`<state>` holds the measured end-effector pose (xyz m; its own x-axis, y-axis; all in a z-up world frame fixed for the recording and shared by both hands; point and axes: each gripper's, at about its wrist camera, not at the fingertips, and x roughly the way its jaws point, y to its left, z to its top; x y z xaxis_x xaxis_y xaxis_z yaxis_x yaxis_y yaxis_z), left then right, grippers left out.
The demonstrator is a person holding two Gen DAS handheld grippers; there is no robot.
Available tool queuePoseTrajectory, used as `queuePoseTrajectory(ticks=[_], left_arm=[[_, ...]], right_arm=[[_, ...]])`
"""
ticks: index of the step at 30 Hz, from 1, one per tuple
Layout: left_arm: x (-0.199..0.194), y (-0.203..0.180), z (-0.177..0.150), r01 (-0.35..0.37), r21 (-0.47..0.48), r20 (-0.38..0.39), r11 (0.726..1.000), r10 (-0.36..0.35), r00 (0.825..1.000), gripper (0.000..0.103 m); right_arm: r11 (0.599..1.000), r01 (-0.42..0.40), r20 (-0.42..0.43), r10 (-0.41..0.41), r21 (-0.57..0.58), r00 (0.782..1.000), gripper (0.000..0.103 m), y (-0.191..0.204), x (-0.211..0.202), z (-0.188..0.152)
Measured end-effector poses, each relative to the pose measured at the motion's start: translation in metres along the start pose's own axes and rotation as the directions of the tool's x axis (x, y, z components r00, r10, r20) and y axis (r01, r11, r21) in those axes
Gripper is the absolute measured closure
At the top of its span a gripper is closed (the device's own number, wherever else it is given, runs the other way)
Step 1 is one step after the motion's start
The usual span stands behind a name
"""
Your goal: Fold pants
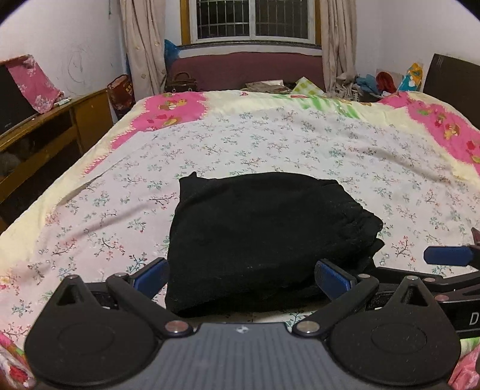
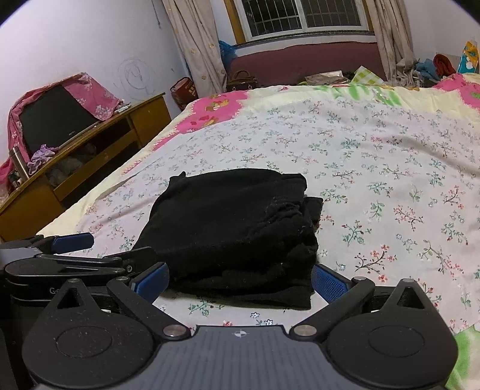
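Black pants [image 1: 264, 237] lie folded into a thick, roughly square bundle on the floral bedsheet [image 1: 270, 144]; the right wrist view shows the same pants [image 2: 237, 228] with stacked layers along their right side. My left gripper [image 1: 241, 277] is open just in front of the bundle's near edge, its blue pads apart and holding nothing. My right gripper [image 2: 240, 280] is open too, close to the bundle's near edge, with empty blue fingers. One blue finger of the right gripper [image 1: 448, 255] shows at the right edge of the left wrist view.
A wooden cabinet [image 2: 90, 150] with a cloth-draped screen [image 2: 57, 117] runs along the bed's left side. Bags [image 1: 183, 82] and clutter sit beyond the bed under the window [image 1: 252, 19]. A dark headboard [image 1: 450, 75] stands at the far right.
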<state>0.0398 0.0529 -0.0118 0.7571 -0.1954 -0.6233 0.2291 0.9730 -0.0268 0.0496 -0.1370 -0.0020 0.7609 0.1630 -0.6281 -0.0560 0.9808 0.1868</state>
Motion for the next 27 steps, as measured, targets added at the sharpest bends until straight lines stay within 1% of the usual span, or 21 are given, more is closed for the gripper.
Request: queuePoseTrajectory(ticks=[8,11,17,20,25,27], left_arm=[[-0.0017,0.0026,0.0007,0.009,-0.038,-0.002,0.999,-0.009,1.000,0.000],[0.0009,0.0037,0.0020,0.020,-0.044,-0.025,0.999,-0.021,0.999,0.000],[0.0026,0.0029,0.0014,0.021,-0.048,-0.044,0.999,-0.023,0.999,0.000],[0.0021,0.0014,0.0010,0.010,-0.042,-0.044,0.999,-0.012,0.999,0.000],[-0.0031,-0.0012,0.0029,-0.014,-0.028,-0.016,1.000,0.013,1.000,0.000],[-0.0051,-0.0027,0.0041,-0.030,-0.009,-0.003,1.000,0.030,1.000,0.000]], right_arm=[[1.000,-0.005,0.010,0.005,0.000,1.000,0.011,0.0007,-0.0011,0.0015],[1.000,-0.003,0.010,0.003,0.001,1.000,0.011,0.0005,-0.0010,0.0019],[1.000,-0.001,0.007,0.001,0.000,1.000,0.011,0.0002,-0.0012,0.0006],[1.000,0.001,0.006,-0.001,-0.002,1.000,0.011,-0.0001,-0.0011,0.0004],[1.000,-0.007,0.013,0.006,0.002,1.000,0.011,-0.0004,-0.0029,0.0017],[1.000,-0.009,0.015,0.009,0.004,1.000,0.011,-0.0002,-0.0034,0.0022]])
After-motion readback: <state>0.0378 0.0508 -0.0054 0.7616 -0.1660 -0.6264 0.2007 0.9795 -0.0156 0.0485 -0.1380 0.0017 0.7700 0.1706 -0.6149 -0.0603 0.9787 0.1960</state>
